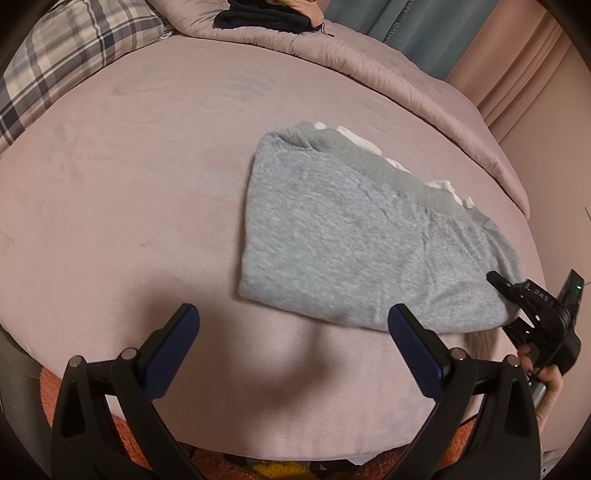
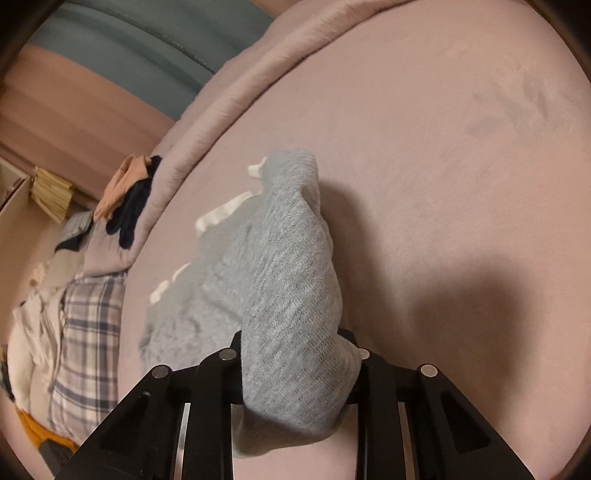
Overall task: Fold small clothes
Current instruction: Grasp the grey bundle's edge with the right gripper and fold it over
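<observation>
A grey fleece garment (image 1: 354, 236) with a white trim along its far edge lies folded on the pink bed (image 1: 129, 177). My left gripper (image 1: 293, 325) is open and empty, hovering just in front of the garment's near edge. My right gripper (image 1: 517, 291) is shut on the garment's right corner. In the right wrist view the grey garment (image 2: 280, 280) bunches up between my fingers and hides the fingertips (image 2: 295, 369); the held corner is lifted a little off the bed (image 2: 443, 184).
A plaid pillow (image 1: 62, 62) lies at the back left. Dark and peach clothes (image 1: 266, 16) sit on the rolled pink quilt (image 1: 406, 77) at the back. An orange rug (image 1: 125, 435) shows below the bed's near edge.
</observation>
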`<state>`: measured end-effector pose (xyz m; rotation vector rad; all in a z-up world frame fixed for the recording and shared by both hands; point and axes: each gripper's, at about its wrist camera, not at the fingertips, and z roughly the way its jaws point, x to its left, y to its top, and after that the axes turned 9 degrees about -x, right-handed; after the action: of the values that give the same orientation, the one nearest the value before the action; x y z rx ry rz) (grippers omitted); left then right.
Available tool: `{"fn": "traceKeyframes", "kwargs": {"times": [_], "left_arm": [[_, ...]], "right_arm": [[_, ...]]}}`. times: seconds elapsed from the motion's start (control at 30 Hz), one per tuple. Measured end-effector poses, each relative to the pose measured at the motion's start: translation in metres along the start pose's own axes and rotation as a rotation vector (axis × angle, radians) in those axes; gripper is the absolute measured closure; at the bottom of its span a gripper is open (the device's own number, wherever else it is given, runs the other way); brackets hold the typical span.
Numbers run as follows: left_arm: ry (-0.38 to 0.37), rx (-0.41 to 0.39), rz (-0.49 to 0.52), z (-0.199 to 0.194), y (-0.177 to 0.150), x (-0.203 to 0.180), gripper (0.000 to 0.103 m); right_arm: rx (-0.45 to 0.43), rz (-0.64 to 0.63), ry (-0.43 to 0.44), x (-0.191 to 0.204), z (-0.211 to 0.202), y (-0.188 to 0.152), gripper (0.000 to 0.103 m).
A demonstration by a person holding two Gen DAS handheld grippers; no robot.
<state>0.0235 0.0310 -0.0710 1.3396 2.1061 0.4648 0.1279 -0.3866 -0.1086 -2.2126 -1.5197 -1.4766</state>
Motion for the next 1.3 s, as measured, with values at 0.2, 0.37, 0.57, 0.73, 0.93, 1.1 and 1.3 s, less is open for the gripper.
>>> {"fn": "traceKeyframes", "kwargs": {"times": [0.2, 0.37, 0.57, 0.73, 0.93, 1.1, 1.3], "left_arm": [[-0.017, 0.017, 0.025, 0.001, -0.002, -0.006, 0.001], [-0.030, 0.035, 0.046, 0.005, -0.002, -0.014, 0.001], [-0.038, 0.052, 0.061, 0.009, -0.003, -0.020, 0.001], [-0.039, 0.060, 0.072, 0.009, -0.004, -0.023, 0.001], [-0.037, 0.063, 0.067, 0.008, -0.006, -0.023, 0.001], [-0.038, 0.068, 0.059, 0.007, -0.007, -0.020, 0.001], [-0.036, 0.064, 0.042, 0.006, -0.007, -0.015, 0.001]], "right_arm": [[-0.089, -0.055, -0.065, 0.000, -0.032, 0.012, 0.077], [-0.194, -0.102, -0.159, -0.002, -0.062, 0.025, 0.077], [-0.305, -0.224, -0.313, 0.006, -0.084, 0.031, 0.078], [-0.314, -0.306, -0.331, 0.021, -0.078, 0.028, 0.078], [-0.345, -0.455, -0.292, 0.062, -0.078, 0.023, 0.078], [-0.341, -0.571, -0.247, 0.096, -0.069, 0.014, 0.078], [-0.290, -0.672, -0.177, 0.124, -0.052, -0.004, 0.079]]}}
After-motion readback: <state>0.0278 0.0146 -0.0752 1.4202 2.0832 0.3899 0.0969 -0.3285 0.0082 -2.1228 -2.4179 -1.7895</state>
